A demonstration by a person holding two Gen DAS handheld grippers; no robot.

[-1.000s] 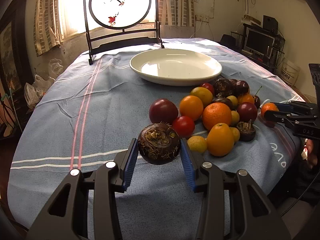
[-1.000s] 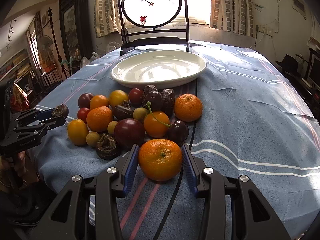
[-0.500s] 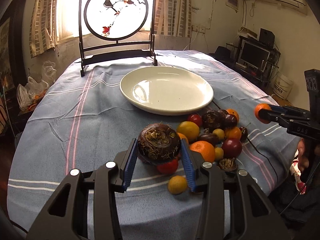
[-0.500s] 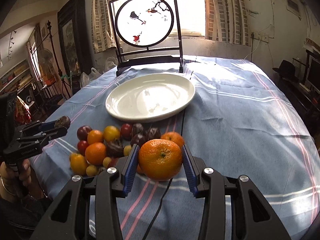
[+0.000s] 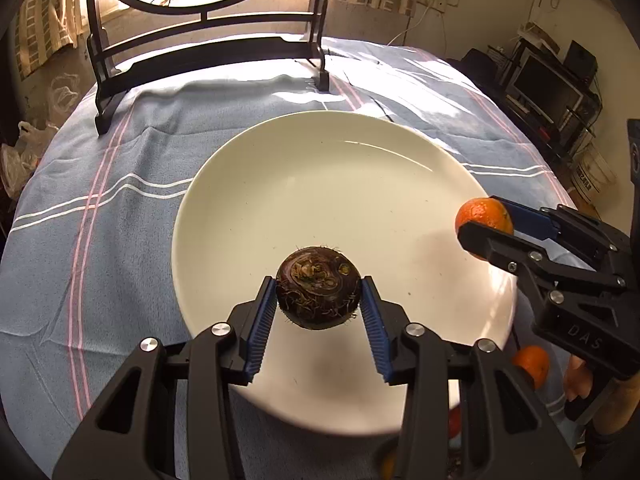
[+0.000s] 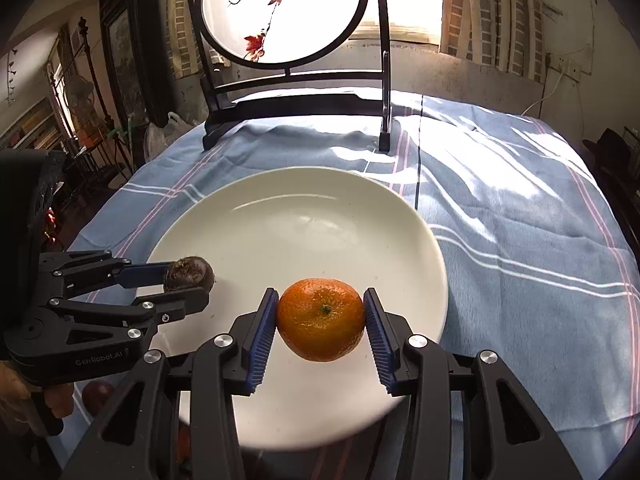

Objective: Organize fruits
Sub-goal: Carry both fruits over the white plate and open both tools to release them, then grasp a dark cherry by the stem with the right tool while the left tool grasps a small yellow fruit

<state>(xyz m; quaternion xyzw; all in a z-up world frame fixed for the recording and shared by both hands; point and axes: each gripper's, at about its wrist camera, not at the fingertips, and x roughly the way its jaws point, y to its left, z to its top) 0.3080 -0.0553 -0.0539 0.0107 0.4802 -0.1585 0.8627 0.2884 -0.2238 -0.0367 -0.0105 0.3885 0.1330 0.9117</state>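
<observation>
So I've got both hands full over the white plate (image 5: pixel 248 184). My left gripper (image 5: pixel 319 300) is clamped on a dark brown, hairy round fruit (image 5: pixel 318 292), blue pads pressed against both its sides. It hangs above the near part of the plate with a soft shadow under it, so it's off the surface. My right gripper (image 6: pixel 320 320) is squeezing a mandarin (image 6: pixel 320 319) the same way, stem dimple facing the camera, also above the near part of the plate and a bit to the right of the brown one.

From the left camera the mandarin (image 5: pixel 484 218) sits over the plate's right rim. From the right camera the brown fruit (image 6: pixel 188 276) is over the left side.

The plate sits on a blue striped tablecloth (image 6: pixel 520 220). Behind it stands a round painted screen (image 6: pixel 284 12) in a black frame. One more orange fruit (image 5: pixel 531 364) peeks out on the cloth past the plate's right edge.
</observation>
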